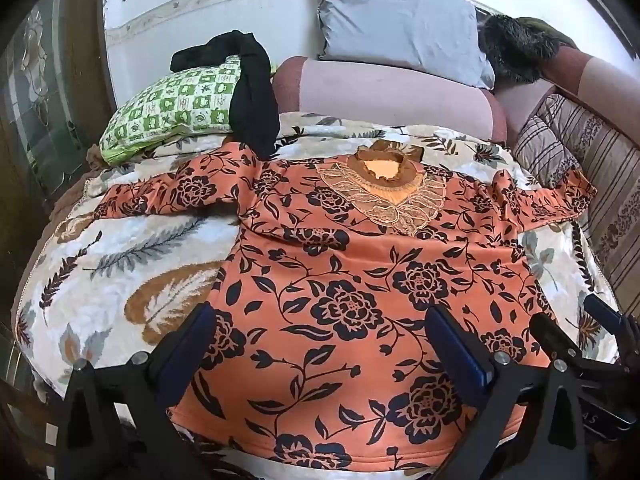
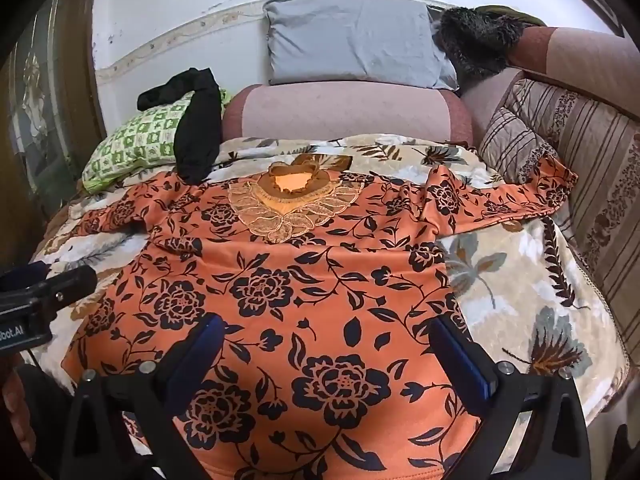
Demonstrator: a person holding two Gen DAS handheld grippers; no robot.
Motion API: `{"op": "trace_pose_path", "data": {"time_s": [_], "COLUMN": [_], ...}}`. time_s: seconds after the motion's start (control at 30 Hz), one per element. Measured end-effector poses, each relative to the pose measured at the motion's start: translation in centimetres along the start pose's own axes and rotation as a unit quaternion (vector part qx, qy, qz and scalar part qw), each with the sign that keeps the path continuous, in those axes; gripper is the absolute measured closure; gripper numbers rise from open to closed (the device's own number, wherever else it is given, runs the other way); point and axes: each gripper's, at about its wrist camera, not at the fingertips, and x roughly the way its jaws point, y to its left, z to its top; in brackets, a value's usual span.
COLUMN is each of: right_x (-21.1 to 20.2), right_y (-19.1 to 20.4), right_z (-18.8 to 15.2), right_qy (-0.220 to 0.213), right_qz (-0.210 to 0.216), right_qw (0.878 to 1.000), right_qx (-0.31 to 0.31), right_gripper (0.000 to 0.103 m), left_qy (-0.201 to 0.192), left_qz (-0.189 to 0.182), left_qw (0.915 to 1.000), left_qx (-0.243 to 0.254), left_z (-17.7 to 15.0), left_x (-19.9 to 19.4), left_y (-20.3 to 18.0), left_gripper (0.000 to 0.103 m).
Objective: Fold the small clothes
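Shirt: orange flowered shirt (image 1: 360, 280) flat, hem under both grippers
Left gripper (image 1: 320, 336): wide, empty
Right gripper (image 2: 328, 344): wide, empty
Surface: leaf-print blanket (image 1: 120, 264)

Left tool (image 1: 320, 332) spread wide above flat orange floral top (image 1: 344, 280).

The top (image 1: 360, 280) before me was orange with black roses and vines, its neckline (image 1: 384, 192) trimmed in tan lace. My blanket (image 1: 120, 264) was cream with grey and brown leaves. One pillow (image 1: 172, 108) was green-and-white checked, another (image 1: 400, 28) plain grey; a black garment (image 1: 252, 96) lay over the first. The striped cushion (image 1: 560, 144) was beige and brown. My gripper pads (image 2: 460, 352) were blue.
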Motion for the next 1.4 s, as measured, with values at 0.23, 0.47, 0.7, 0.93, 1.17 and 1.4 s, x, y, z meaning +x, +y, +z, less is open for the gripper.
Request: {"op": "trace_pose_path", "data": {"time_s": [0.23,0.47,0.7,0.93,1.17,1.4], "right_x": [0.0,-0.5,-0.7,-1.0,-1.2,-1.0], "right_y": [0.6,0.6,0.6,0.6,0.5,0.8], "right_z": [0.7,0.8,1.2,1.4,1.5,1.9], "right_qy": [0.001,-0.008,-0.007,-0.025,-0.036,-0.029], "right_qz": [0.000,-0.001,0.002,0.009,0.015,0.010], "right_qw": [1.000,1.000,1.000,1.000,0.999,0.999], "right_qx": [-0.001,0.000,-0.001,0.007,0.014,0.009], "right_gripper": [0.000,0.000,0.000,0.000,0.000,0.000], "left_qy": [0.002,-0.019,-0.014,-0.004,-0.001,-0.010], "left_qz": [-0.006,0.014,0.006,0.014,0.009,-0.003], "left_qw": [0.9999,0.9997,0.9999,0.9999,1.0000,0.9999], "left_qx": [-0.013,0.005,-0.004,0.006,0.001,-0.009], "left_z": [0.0,0.0,0.1,0.2,0.3,0.4], "left_x": [-0.1,-0.1,-0.2,-0.4,-0.5,-0.6], "left_y": [0.1,0.5,0.7,0.5,0.4,0.4], "left_gripper": [0.000,0.000,0.000,0.000,0.000,0.000]}}
